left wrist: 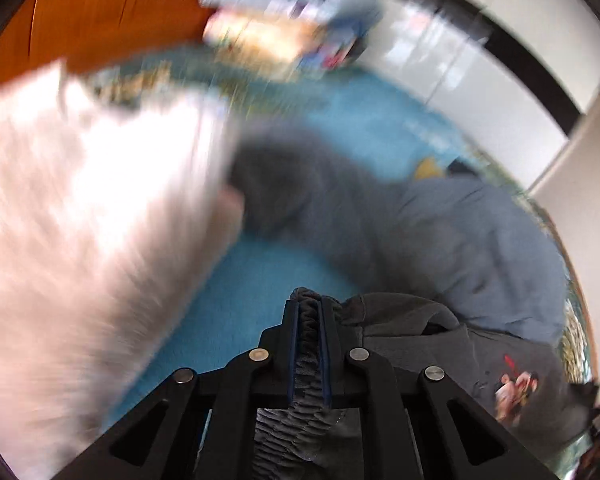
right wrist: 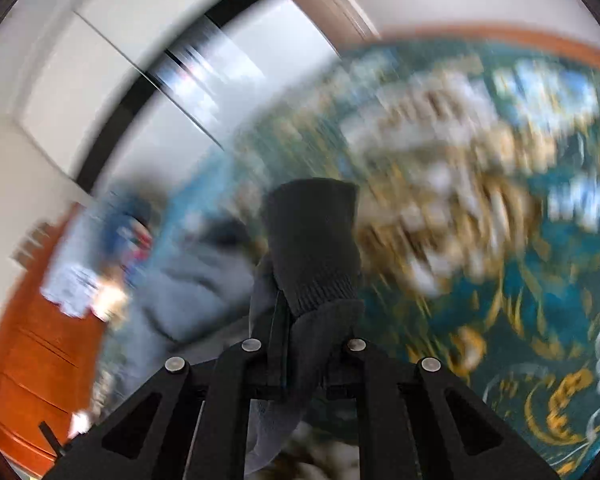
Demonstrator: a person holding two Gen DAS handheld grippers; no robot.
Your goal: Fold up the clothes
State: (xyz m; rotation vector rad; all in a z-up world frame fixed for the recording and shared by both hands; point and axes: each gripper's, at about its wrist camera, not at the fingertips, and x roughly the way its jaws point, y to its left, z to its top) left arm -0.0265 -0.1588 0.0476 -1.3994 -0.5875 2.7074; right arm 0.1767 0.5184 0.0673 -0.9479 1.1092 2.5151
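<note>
A dark grey sweatshirt (left wrist: pixel 440 240) with a small printed figure lies bunched on a blue patterned bedspread (left wrist: pixel 240 300). My left gripper (left wrist: pixel 310 308) is shut on a ribbed edge of the sweatshirt. My right gripper (right wrist: pixel 300 308) is shut on the sweatshirt's ribbed cuff (right wrist: pixel 314 240), and the sleeve end sticks up past the fingers. The body of the sweatshirt (right wrist: pixel 188 280) shows blurred to the left in the right wrist view. Both views are motion blurred.
A white pillow or cloth (left wrist: pixel 80 220) fills the left of the left wrist view. A stack of light blue and coloured clothes (left wrist: pixel 284 12) lies at the far edge. An orange wooden headboard (left wrist: pixel 100 12) and a white wall (left wrist: pixel 500 92) stand behind the bed.
</note>
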